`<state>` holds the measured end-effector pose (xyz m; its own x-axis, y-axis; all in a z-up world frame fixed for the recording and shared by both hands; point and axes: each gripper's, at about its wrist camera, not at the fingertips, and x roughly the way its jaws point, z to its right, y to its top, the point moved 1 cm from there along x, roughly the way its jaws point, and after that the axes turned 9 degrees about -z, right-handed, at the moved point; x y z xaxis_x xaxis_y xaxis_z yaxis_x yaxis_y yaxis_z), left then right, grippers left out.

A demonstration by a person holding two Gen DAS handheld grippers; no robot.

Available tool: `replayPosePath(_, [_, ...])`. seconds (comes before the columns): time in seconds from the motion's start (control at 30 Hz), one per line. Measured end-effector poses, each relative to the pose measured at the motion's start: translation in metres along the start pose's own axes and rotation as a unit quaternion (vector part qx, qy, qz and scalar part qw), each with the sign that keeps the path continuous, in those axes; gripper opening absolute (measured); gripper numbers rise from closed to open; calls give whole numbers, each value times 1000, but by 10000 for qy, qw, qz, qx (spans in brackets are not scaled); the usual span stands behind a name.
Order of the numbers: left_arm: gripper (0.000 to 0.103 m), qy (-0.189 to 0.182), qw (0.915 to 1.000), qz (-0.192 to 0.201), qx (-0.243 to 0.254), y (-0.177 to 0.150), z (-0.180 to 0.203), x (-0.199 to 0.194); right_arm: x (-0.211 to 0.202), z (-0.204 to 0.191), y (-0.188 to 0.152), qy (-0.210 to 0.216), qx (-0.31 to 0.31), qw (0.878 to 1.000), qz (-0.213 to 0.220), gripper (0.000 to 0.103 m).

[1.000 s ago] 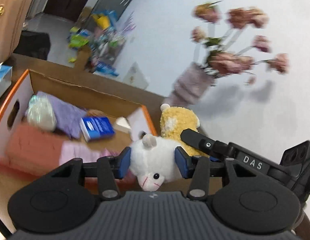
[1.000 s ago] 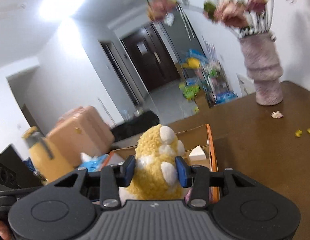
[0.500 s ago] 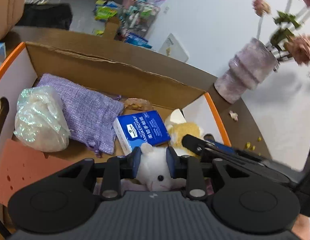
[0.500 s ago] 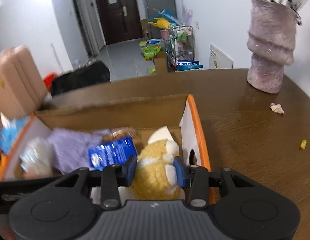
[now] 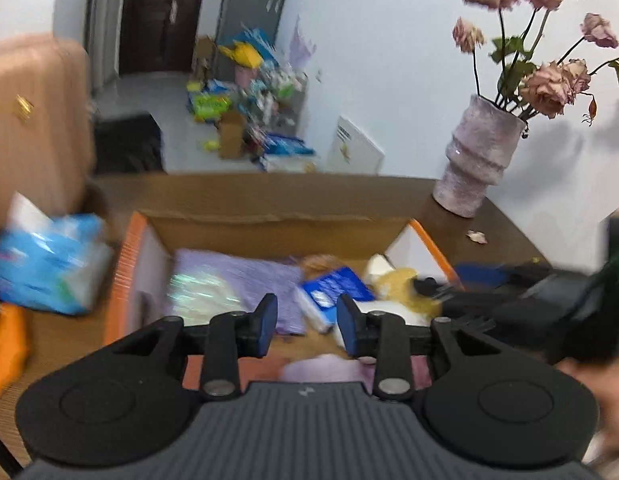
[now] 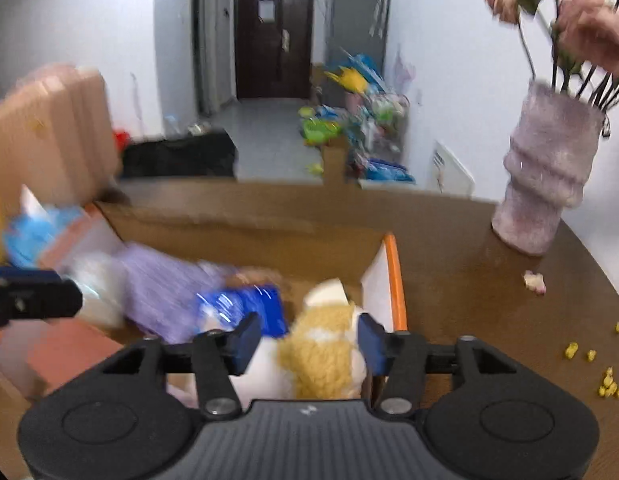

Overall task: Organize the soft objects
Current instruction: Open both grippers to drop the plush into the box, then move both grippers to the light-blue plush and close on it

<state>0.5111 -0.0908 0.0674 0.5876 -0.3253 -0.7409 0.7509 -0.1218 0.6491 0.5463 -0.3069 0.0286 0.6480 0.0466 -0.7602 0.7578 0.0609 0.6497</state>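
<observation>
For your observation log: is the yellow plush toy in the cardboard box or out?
In: the yellow plush toy lies inside the cardboard box, by its orange-edged end.

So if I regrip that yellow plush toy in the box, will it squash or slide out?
The yellow plush toy looks fluffy and stuffed, so it would probably squash between the pads rather than resist. Its curly pile should grip well, so slipping seems unlikely. It lies slumped against the cardboard box wall, between the opening jaws of the right gripper, so it is likely floppy and light.

Yellow-and-white plush toy (image 6: 325, 354), purple pouch (image 6: 161, 280), orange-rimmed cardboard box (image 6: 395, 276).
</observation>
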Motion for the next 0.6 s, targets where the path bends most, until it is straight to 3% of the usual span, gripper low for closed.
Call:
replayPosePath(0.1, [36, 309, 9993, 210, 98, -5, -8, -39, -50, -2, 8, -157, -193, 9989, 393, 72])
replayPosePath(0.3, [65, 701, 9934, 905, 125, -20, -13, -108, -133, -1, -1, 48, -305, 9973, 661, 77])
replayPosePath(0.6, [75, 765, 9900, 1182, 131, -49, -1, -155, -193, -7, -36, 188, -236, 9941, 1041, 77])
